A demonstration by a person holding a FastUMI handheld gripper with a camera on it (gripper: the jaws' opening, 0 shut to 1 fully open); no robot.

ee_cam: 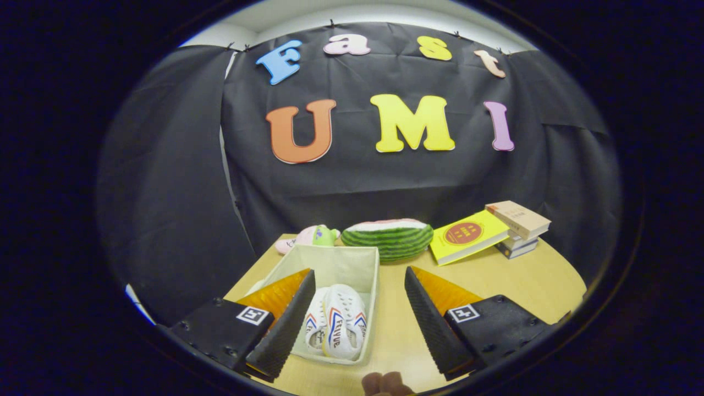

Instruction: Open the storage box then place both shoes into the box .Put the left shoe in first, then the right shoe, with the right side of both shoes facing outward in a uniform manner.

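An open pale fabric storage box stands on the wooden table, just ahead of my fingers and a little left of their gap. Two white shoes with red and blue stripes lie side by side inside it: one nearer the gap, the other partly hidden behind my left finger. My gripper hovers above the box's near end, open wide, with nothing between its fingers. The left finger overlaps the box's left wall; the right finger is over bare table to the right of the box.
Beyond the box lie a watermelon-slice plush and a pink and green plush toy. Further right, a yellow book leans on a stack of books. Fingertips of a hand show under the gripper. The wooden table extends to the right.
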